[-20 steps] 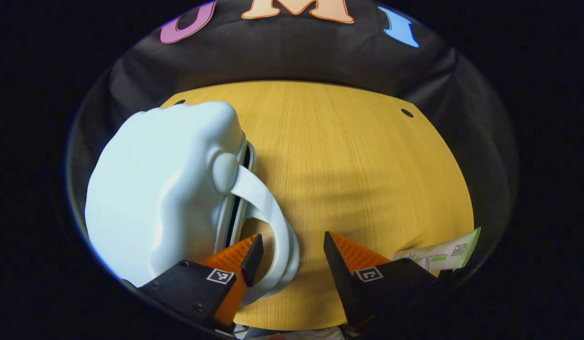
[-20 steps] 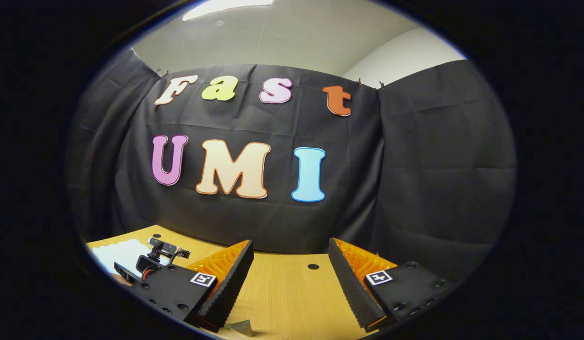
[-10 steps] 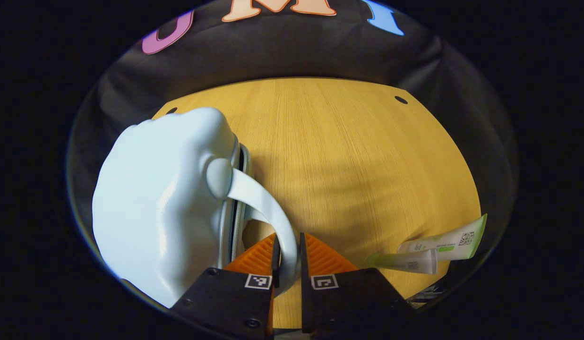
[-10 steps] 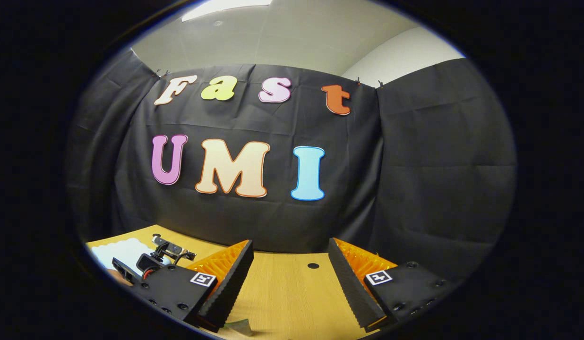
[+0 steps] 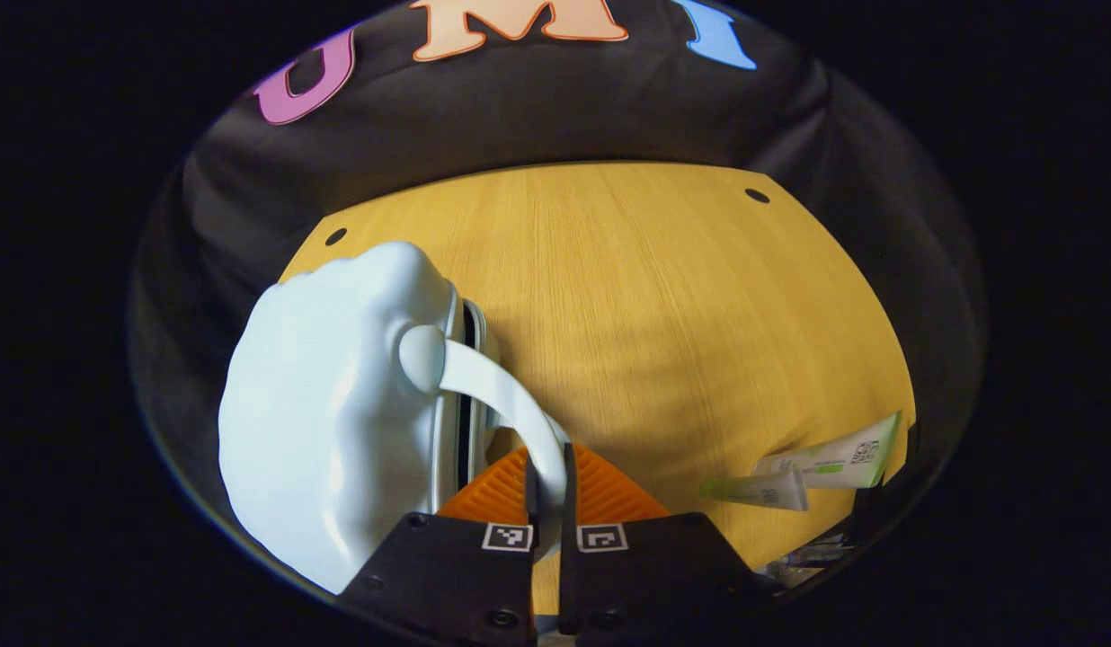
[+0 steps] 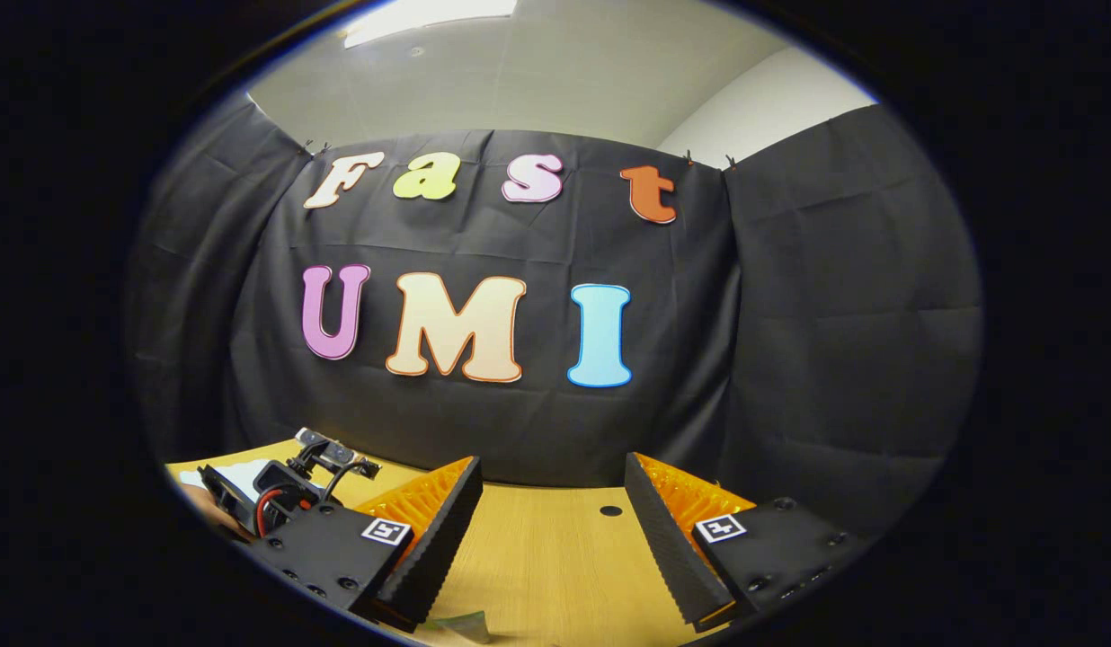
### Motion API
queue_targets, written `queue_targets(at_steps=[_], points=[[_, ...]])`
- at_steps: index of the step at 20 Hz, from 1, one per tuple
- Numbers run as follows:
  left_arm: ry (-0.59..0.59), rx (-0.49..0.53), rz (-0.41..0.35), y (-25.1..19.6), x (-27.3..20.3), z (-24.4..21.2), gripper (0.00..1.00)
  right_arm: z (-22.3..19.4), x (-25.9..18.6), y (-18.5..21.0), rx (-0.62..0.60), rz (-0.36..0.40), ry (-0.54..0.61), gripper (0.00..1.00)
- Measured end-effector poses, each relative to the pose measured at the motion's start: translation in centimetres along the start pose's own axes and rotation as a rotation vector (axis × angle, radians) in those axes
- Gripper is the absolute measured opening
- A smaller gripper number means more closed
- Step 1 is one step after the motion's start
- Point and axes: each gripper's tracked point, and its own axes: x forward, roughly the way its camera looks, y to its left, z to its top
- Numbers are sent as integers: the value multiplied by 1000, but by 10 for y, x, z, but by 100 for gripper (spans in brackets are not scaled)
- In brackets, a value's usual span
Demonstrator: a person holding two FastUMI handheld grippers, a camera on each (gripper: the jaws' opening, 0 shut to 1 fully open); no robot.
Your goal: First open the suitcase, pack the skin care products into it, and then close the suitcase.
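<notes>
Suitcase (image 5: 331, 422), glossy pale-blue hard shell, standing on the wooden table (image 5: 663, 314). The left gripper (image 5: 548, 472) pinches its arched handle (image 5: 511, 404); the right gripper (image 6: 551, 530) hangs spread, holding nothing. To open well, keep the pinch firm and steady the smooth shell (it looks slippery). Two flat tubes (image 5: 807, 472) lie well apart.

Left claw (image 5: 548, 467): fingers are being held pressed together, with the suitcase handle (image 5: 506, 395) being pinched between them; the claw is being pointed forward and down toward the desk (image 5: 663, 305).
Right claw (image 6: 551, 530): fingers are being held wide apart, nothing being gripped, and the claw is being kept level above the desk.
</notes>
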Motion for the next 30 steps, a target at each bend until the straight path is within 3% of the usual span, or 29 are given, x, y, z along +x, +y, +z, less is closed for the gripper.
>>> queue_targets(at_steps=[6,12,20,30], points=[[-59,-14,0,10,-36,28,1,0,4,5,31,19,-7,99],[-138,10,36,52,-81,68,1,3,9,21,41,59,-20,99],[-274,2,168,133,-130,104,1,4,11,37,37,82,-21,99],[-394,-107,310,241,-168,113,1,2,10,69,38,89,-17,99]])
